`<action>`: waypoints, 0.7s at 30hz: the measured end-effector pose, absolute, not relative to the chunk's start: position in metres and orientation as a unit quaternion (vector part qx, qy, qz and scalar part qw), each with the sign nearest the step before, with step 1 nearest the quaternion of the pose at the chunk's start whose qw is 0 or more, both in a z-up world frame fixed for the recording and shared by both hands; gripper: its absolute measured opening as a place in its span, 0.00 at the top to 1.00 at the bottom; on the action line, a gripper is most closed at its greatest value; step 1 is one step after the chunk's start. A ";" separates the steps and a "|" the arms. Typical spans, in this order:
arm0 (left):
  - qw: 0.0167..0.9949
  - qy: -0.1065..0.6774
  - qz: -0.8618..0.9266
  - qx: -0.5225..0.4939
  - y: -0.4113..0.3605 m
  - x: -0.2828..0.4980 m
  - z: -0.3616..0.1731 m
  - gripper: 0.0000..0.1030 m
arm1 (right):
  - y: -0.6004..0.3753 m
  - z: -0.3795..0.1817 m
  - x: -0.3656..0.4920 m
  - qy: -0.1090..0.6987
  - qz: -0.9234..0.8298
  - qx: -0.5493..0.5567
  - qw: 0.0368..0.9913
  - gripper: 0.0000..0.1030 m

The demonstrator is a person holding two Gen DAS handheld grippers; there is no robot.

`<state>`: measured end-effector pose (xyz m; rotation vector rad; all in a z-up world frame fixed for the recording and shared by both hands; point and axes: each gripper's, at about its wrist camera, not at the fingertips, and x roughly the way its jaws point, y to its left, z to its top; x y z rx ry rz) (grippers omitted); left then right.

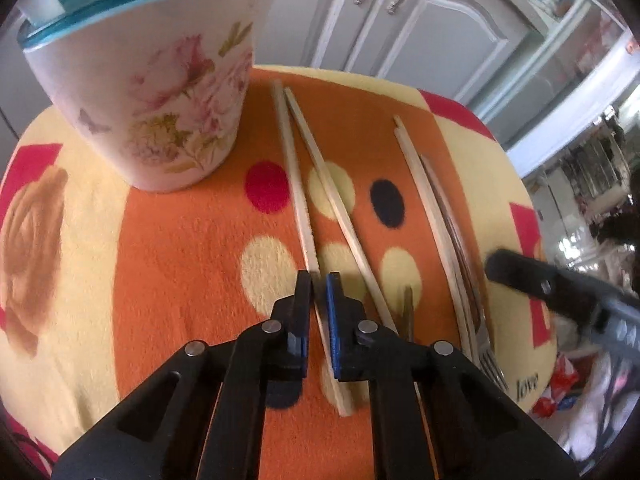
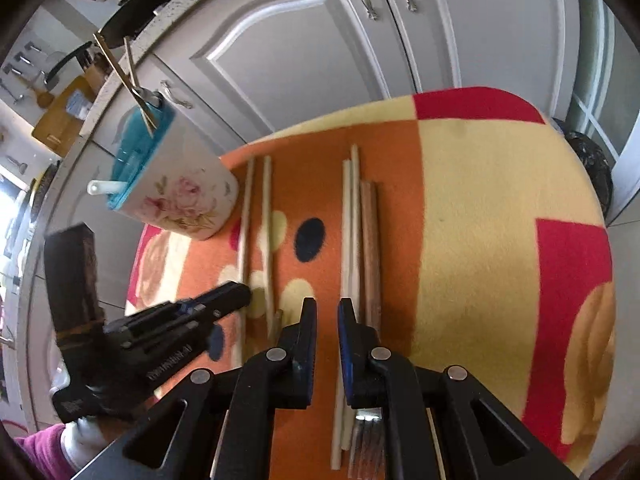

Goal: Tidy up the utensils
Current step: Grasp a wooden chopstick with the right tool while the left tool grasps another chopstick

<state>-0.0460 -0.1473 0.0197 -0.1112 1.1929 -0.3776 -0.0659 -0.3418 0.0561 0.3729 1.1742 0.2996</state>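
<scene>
A floral utensil holder (image 1: 160, 92) with a teal top stands at the far left of the cloth-covered table (image 1: 120, 260); it also shows in the right wrist view (image 2: 180, 200) with chopsticks (image 2: 128, 76) sticking out. Two pale chopsticks (image 1: 296, 184) lie side by side on the cloth. My left gripper (image 1: 319, 280) has its jaws a narrow gap apart around the left chopstick. Another chopstick pair (image 2: 347, 232) and a fork (image 2: 366, 436) lie to the right. My right gripper (image 2: 328, 306) is slightly open above them, holding nothing.
Grey cabinet doors (image 2: 320, 48) stand behind the table. The table's far edge (image 2: 480, 100) curves round. The right gripper's finger (image 1: 520, 272) shows at the right of the left wrist view; the left gripper (image 2: 224, 300) shows at the left of the right wrist view.
</scene>
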 end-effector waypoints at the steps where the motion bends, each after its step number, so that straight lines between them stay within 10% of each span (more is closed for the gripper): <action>1: 0.803 0.564 -0.184 -0.055 -0.146 -0.050 0.020 0.95 | -0.338 0.056 -0.064 0.549 0.142 0.178 0.804 0.89; 21: 0.800 0.573 -0.178 -0.001 -0.095 -0.102 0.038 0.93 | -0.289 0.041 0.013 0.573 0.168 0.131 0.792 0.88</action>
